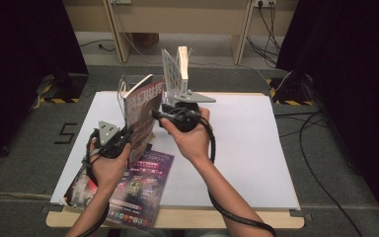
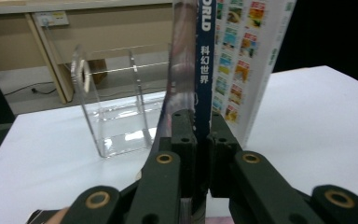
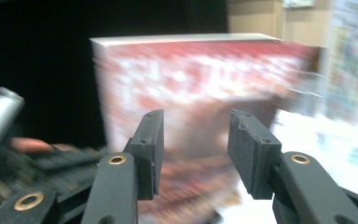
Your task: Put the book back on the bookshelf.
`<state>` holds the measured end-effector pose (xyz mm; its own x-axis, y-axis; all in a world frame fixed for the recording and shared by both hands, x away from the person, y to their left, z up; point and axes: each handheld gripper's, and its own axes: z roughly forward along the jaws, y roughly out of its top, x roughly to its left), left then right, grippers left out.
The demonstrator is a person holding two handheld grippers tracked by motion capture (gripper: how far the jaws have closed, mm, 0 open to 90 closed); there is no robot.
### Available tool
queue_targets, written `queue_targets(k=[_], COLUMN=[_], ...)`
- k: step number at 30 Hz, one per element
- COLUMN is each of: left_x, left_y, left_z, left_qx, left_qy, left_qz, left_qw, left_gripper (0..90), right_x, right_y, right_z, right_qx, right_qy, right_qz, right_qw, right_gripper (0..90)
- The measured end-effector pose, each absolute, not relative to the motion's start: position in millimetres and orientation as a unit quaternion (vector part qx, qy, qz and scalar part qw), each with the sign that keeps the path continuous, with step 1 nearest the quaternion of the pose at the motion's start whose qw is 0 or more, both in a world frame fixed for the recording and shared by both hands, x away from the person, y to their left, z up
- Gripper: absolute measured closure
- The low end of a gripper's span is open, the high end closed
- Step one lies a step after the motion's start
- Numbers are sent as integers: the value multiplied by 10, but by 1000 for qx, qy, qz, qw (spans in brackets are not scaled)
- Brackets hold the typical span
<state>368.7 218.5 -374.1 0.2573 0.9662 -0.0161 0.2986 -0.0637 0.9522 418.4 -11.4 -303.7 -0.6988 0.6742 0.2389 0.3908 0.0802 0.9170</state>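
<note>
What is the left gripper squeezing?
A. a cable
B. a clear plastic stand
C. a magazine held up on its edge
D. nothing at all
C: in the left gripper view the left gripper has its jaws pressed on the blue spine of a magazine standing upright, while the clear acrylic stand sits apart behind it on the white table.
</note>
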Motion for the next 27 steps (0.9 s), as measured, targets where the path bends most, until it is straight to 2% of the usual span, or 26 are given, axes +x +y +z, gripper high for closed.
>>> queue_targets(k=[7, 27], left_x=[3660, 3652], left_y=[2331, 2480], left_z=[-3789, -3847], left_qx=[625, 618], left_qy=[499, 488], left_qz=[354, 343], left_qw=[485, 512], left_gripper=[837, 837], right_x=[4242, 3943], right_y=[-638, -1906], right_z=[-3372, -4403], right_qx=[398, 485], right_qy=[734, 713], right_qz=[520, 449], right_qw=[178, 234], right_gripper=[551, 519])
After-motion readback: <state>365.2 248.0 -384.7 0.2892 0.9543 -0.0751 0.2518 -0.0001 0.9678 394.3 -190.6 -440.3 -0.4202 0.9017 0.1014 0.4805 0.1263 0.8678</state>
